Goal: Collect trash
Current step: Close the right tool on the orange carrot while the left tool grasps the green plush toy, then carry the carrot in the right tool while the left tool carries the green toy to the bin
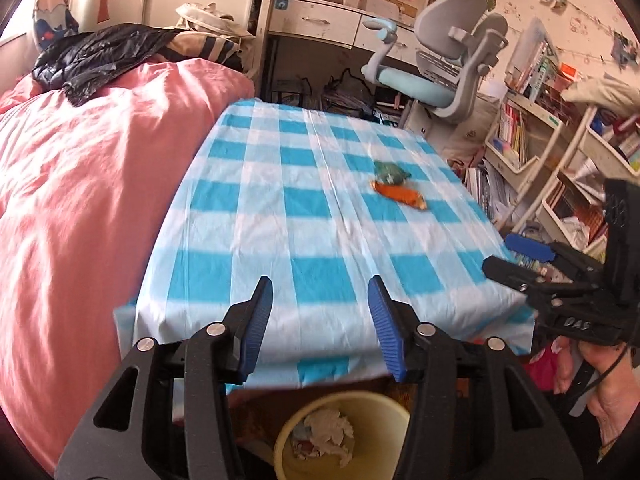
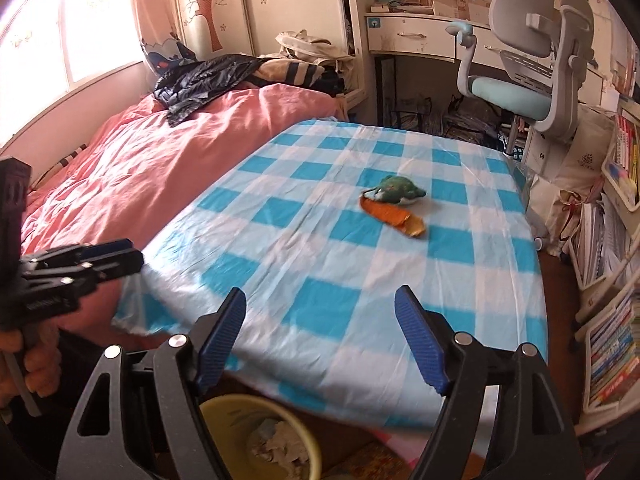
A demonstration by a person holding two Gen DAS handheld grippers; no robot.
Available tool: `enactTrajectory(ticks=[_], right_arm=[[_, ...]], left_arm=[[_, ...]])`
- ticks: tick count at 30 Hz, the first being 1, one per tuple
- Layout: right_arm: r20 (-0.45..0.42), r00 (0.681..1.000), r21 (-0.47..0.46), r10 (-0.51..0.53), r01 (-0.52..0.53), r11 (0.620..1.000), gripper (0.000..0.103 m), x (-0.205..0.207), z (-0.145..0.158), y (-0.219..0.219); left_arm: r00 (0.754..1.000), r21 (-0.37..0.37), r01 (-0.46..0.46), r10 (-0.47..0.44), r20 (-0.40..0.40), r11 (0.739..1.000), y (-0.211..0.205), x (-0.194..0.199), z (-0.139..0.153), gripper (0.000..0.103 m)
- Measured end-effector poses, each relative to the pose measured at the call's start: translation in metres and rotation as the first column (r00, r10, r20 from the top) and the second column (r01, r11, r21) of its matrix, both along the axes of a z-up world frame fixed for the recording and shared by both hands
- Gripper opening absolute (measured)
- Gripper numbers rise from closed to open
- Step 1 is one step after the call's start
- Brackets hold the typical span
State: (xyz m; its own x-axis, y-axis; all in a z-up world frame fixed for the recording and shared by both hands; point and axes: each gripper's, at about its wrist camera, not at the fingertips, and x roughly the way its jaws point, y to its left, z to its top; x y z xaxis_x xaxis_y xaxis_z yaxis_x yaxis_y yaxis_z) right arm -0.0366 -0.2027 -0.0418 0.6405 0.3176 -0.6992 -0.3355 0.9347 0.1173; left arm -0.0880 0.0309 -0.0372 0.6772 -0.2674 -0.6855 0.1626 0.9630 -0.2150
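An orange wrapper [image 1: 400, 195] [image 2: 394, 217] and a crumpled green piece of trash [image 1: 390, 172] [image 2: 400, 190] lie together on the blue-and-white checked tablecloth [image 1: 304, 220] [image 2: 360, 248], toward its far right. A yellow bin [image 1: 340, 436] [image 2: 264, 436] holding crumpled paper stands on the floor below the table's near edge. My left gripper [image 1: 320, 312] is open and empty above the bin. My right gripper [image 2: 320, 320] is open and empty over the near edge; it also shows in the left wrist view [image 1: 516, 256].
A bed with a pink duvet [image 1: 80, 184] [image 2: 160, 168] borders the table's left side. A grey and blue desk chair [image 1: 444, 68] [image 2: 528, 72] stands behind the table. Bookshelves [image 1: 560, 160] [image 2: 616, 280] crowd the right side.
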Motion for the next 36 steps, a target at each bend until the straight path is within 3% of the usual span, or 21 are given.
enactTrajectory(ticks=[6, 17, 18, 25, 30, 34, 36], right_arm=[[-0.010, 1.000, -0.050, 0.012, -0.012, 0.999, 0.078, 0.064, -0.014, -0.004], [-0.079, 0.995, -0.068, 0.058, -0.063, 0.996, 0.078, 0.147, -0.053, -0.009], [-0.090, 0.993, -0.075, 0.072, -0.079, 0.994, 0.076, 0.151, -0.056, -0.008], [-0.172, 0.974, -0.112, 0.145, -0.165, 0.980, 0.027, 0.151, -0.067, -0.013], [-0.187, 0.963, -0.126, 0.193, -0.218, 0.968, 0.026, 0.135, -0.065, -0.022], [-0.182, 0.961, -0.139, 0.209, -0.235, 0.962, 0.027, 0.126, -0.064, -0.021], [-0.175, 0.962, -0.124, 0.209, -0.232, 0.965, 0.029, 0.127, -0.066, -0.022]], left_arm=[[1.000, -0.038, 0.004, -0.005, -0.019, 0.999, -0.012, 0.075, 0.007, 0.053], [0.992, 0.000, 0.108, -0.108, -0.068, 0.994, -0.080, 0.205, -0.011, 0.059], [0.990, 0.009, 0.123, -0.122, -0.074, 0.992, -0.088, 0.215, -0.014, 0.059], [0.970, 0.036, 0.205, -0.198, -0.141, 0.978, -0.133, 0.264, -0.039, 0.059], [0.949, 0.059, 0.263, -0.247, -0.197, 0.963, -0.164, 0.282, -0.060, 0.062], [0.917, 0.008, 0.314, -0.301, -0.261, 0.949, -0.183, 0.284, -0.077, 0.062], [0.918, 0.036, 0.324, -0.306, -0.252, 0.945, -0.191, 0.281, -0.081, 0.062]])
